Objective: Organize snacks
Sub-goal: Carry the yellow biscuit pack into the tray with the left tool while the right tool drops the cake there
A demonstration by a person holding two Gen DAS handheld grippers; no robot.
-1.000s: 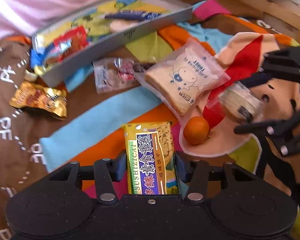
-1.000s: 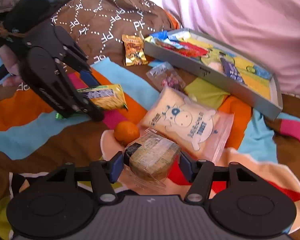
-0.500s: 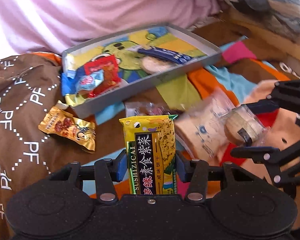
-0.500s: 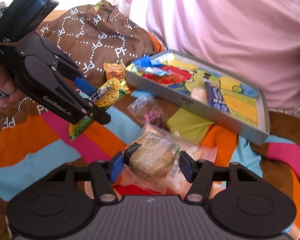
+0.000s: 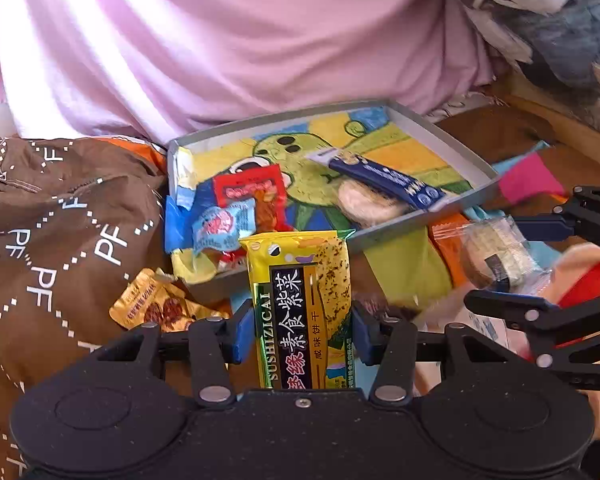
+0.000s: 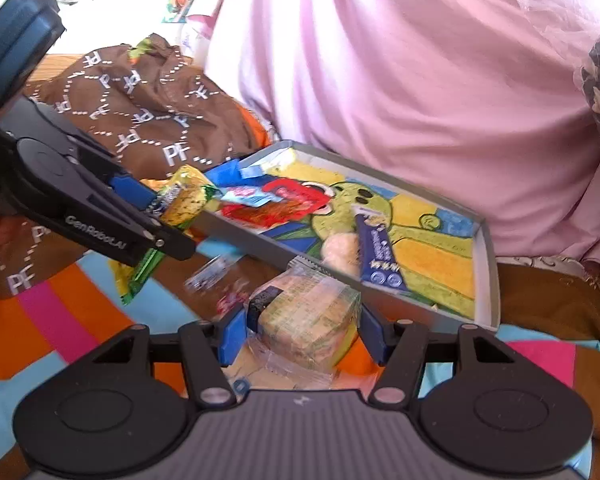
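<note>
Jaws of the left gripper (image 5: 302, 336) clamp a yellow foil cracker packet (image 5: 302, 304), the right gripper (image 6: 300, 330) a clear-wrapped round cake (image 6: 306, 320); clear the shallow grey cartoon-printed tray's (image 6: 486, 276) rim before releasing.

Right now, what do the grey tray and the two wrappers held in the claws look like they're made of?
Grey tray: probably matte cardboard or thin board, with flat folded walls and a printed cartoon floor; painted metal can't be ruled out.
Yellow biscuit pack in the left claw: glossy printed plastic film with a crimped top edge.
Wrapped cake in the right claw: clear crinkly plastic film; the cake shows through.
</note>
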